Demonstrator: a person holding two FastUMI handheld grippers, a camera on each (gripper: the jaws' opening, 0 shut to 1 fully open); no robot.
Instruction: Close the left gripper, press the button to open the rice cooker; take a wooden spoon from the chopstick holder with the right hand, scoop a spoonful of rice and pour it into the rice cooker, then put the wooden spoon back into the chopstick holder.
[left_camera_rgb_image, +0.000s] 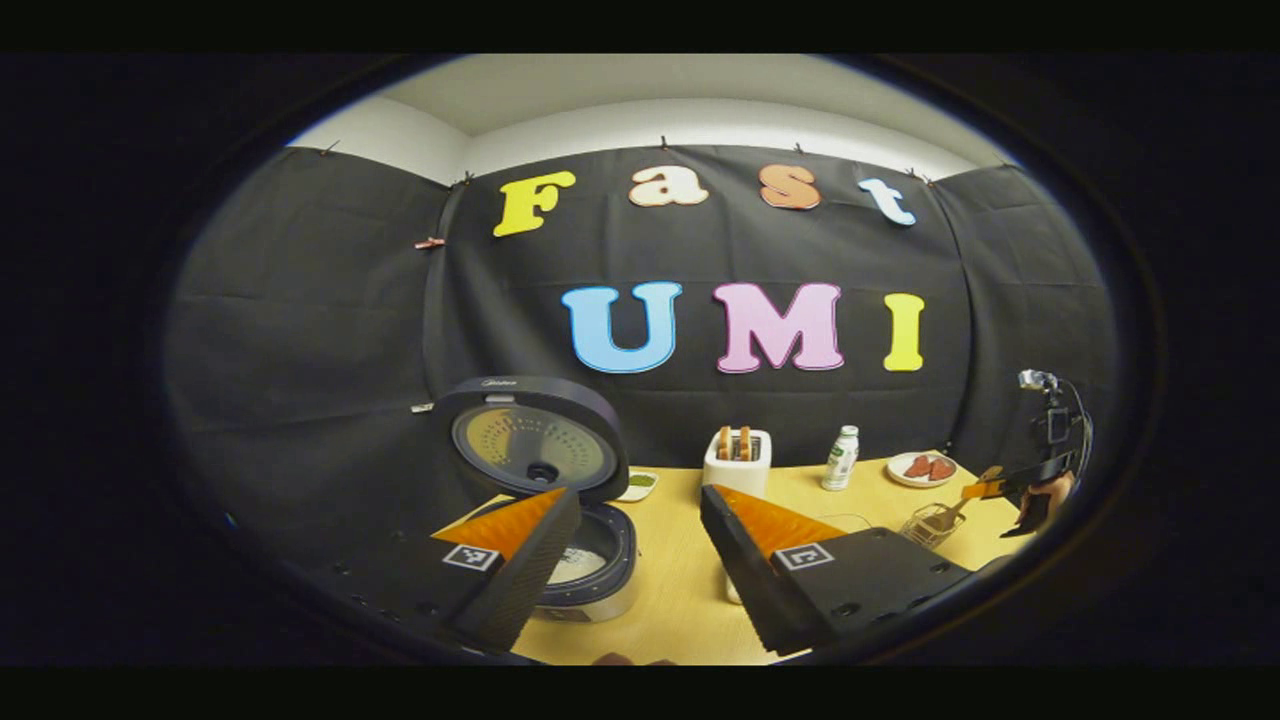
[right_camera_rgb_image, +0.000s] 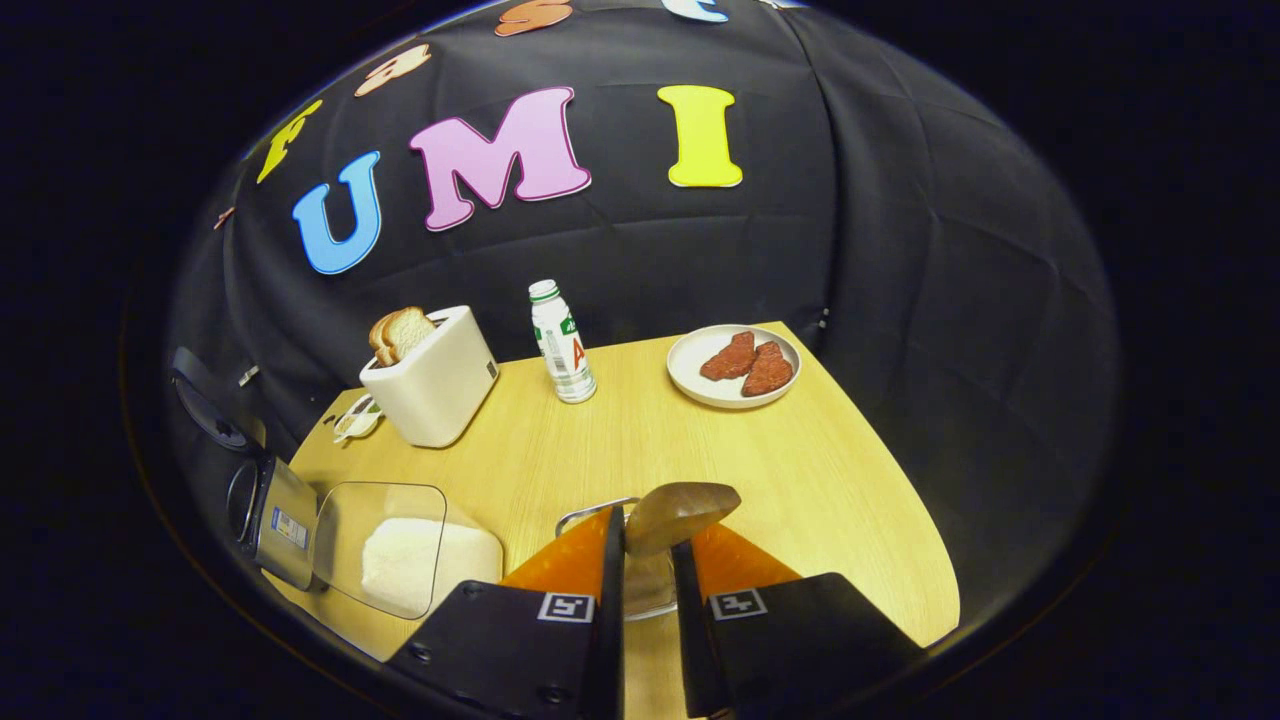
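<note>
The rice cooker (left_camera_rgb_image: 590, 570) stands with its lid (left_camera_rgb_image: 530, 445) raised, low on the left of the left gripper view; pale contents show in its pot. My left gripper (left_camera_rgb_image: 640, 495) hangs open in front of it, with nothing between its fingers. At the far right of that view a hand holds my right gripper (left_camera_rgb_image: 985, 490) over the wire chopstick holder (left_camera_rgb_image: 930, 522). In the right gripper view my right gripper (right_camera_rgb_image: 648, 530) is shut on the wooden spoon (right_camera_rgb_image: 680, 512), whose bowl sticks out past the fingertips. The holder's rim (right_camera_rgb_image: 590, 512) shows just below them.
A clear tub of white rice (right_camera_rgb_image: 410, 560) sits left of the holder, beside the rice cooker (right_camera_rgb_image: 265, 510). Farther back on the wooden table (right_camera_rgb_image: 780, 470) stand a white toaster (right_camera_rgb_image: 430, 380) with bread, a small bottle (right_camera_rgb_image: 562, 345) and a plate of meat (right_camera_rgb_image: 735, 365).
</note>
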